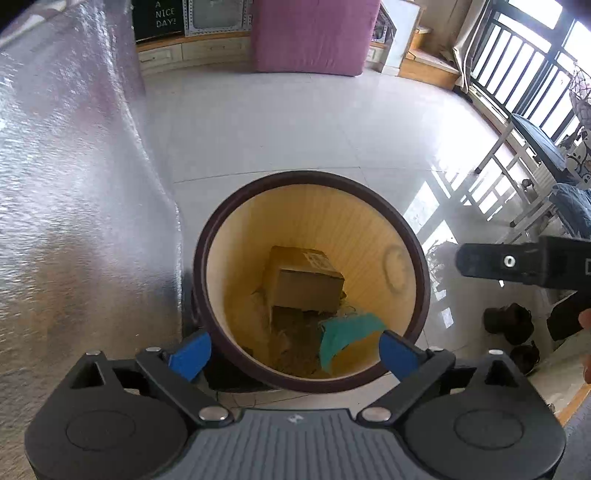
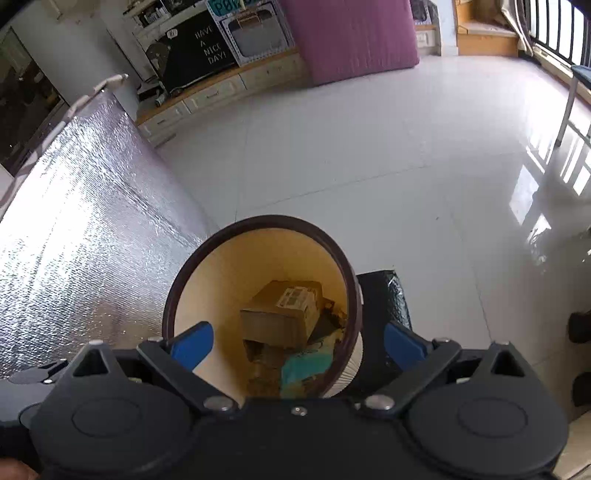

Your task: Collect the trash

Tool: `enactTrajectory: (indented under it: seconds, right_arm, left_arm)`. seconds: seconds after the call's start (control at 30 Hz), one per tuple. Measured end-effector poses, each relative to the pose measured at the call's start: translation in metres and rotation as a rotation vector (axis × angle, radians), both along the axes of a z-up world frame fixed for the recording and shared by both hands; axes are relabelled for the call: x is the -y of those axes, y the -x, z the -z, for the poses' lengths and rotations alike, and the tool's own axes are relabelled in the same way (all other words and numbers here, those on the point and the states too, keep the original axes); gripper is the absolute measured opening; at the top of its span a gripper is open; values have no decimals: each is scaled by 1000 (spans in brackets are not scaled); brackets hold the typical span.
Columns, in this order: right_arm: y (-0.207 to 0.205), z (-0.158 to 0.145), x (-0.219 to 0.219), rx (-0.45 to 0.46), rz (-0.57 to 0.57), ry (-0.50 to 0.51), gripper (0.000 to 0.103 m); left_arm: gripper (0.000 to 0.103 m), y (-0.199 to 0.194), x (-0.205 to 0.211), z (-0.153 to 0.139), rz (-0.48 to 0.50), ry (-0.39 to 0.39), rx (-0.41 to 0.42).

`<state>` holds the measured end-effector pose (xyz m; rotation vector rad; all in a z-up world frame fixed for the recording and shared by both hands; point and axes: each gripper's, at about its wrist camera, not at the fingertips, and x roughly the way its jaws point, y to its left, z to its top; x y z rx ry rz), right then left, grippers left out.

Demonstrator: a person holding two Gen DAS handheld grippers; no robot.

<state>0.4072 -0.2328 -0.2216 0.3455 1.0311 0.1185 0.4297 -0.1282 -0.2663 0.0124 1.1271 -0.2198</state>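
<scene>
A round trash bin (image 1: 402, 229) with a dark brown rim and a yellow inside stands on the floor below both grippers; it also shows in the right wrist view (image 2: 343, 262). Inside lie a cardboard box (image 1: 304, 286), a teal piece of trash (image 1: 347, 330) and brown scraps; the box (image 2: 280, 317) and teal piece (image 2: 306, 365) show in the right wrist view too. My left gripper (image 1: 293, 352) is open and empty above the bin's near rim. My right gripper (image 2: 297, 349) is open and empty above the bin; its body shows at the right of the left wrist view (image 1: 517, 264).
A silver foil-covered surface (image 1: 66, 206) stands left of the bin. A black object (image 2: 384, 299) sits behind the bin on the right. Dark shoes (image 1: 509, 323) lie on the white tile floor (image 1: 295, 122). A pink mattress (image 1: 314, 33), low cabinets and a chair stand farther off.
</scene>
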Motion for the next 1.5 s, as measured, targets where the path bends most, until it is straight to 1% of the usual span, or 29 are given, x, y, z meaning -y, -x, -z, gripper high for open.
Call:
enactTrajectory:
  seconds: [0.27, 0.33, 0.4, 0.67, 1.03, 1.5]
  right_arm:
    - [35, -31, 10, 45, 20, 14, 101]
    - [47, -40, 12, 59, 22, 23, 101]
    - [57, -48, 14, 71, 23, 31, 103]
    - [95, -76, 14, 117, 8, 87, 103]
    - [130, -103, 8, 161, 7, 160, 103]
    - [171, -136, -7, 234, 7, 199, 103]
  left_arm:
    - [103, 26, -5, -36, 4, 1, 31]
    - [103, 32, -6, -43, 3, 6, 43]
    - [103, 40, -7, -52, 3, 12, 54]
    - [103, 71, -14, -76, -2, 28, 87]
    - [103, 101, -23, -104, -8, 44, 145]
    - [103, 144, -48, -142, -29, 81, 253]
